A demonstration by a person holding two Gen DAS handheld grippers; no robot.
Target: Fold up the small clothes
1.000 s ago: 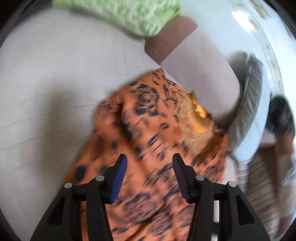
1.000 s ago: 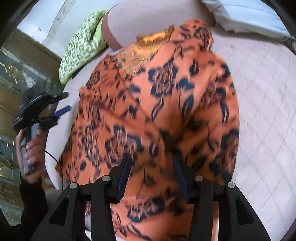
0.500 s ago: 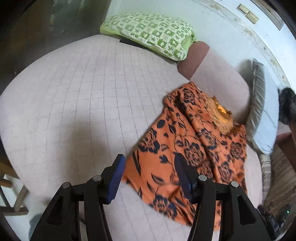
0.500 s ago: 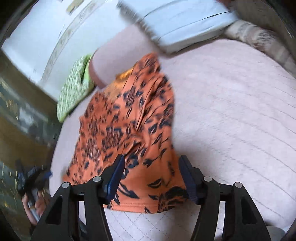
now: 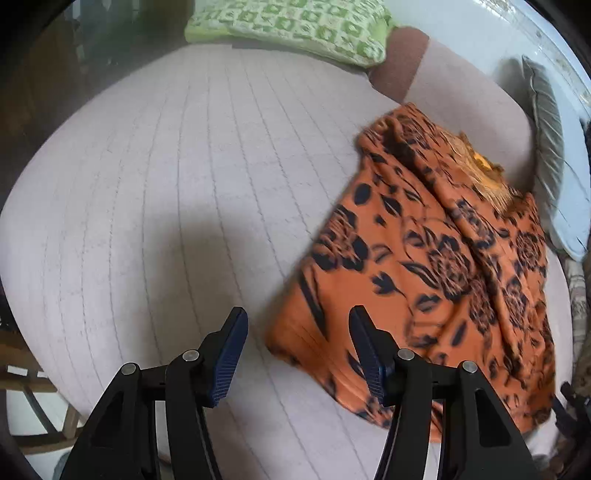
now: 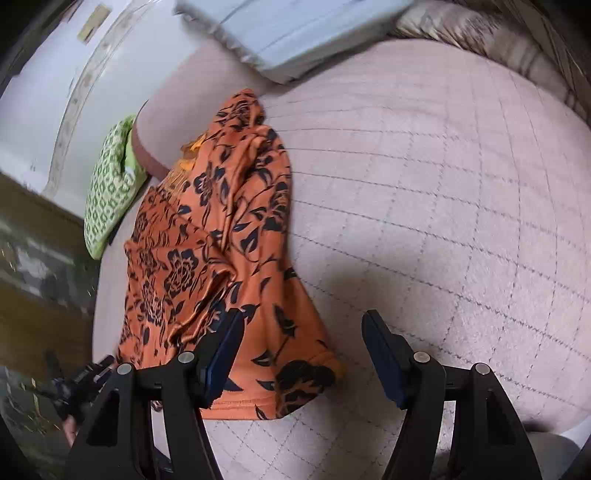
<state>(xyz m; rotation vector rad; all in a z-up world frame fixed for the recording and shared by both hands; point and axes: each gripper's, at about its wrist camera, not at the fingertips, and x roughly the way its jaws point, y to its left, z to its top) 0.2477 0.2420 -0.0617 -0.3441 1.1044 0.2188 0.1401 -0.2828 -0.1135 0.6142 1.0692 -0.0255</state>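
An orange garment with dark blue flowers (image 5: 436, 266) lies spread on the pale quilted bed, its gold-trimmed neck toward the headboard. In the right wrist view the garment (image 6: 221, 258) lies left of centre, hem nearest me. My left gripper (image 5: 299, 350) is open and empty, hovering above the garment's near left corner. My right gripper (image 6: 303, 354) is open and empty, above the hem's right corner. Neither touches the cloth.
A green patterned pillow (image 5: 295, 26) lies at the head of the bed (image 5: 147, 184); it also shows in the right wrist view (image 6: 110, 192). A pale blue pillow (image 6: 295, 29) leans at the back. The other gripper (image 6: 74, 384) shows at the lower left.
Both grippers have drawn back from the garment and opened wider. The garment, held up a second ago, now lies flat on the bed.
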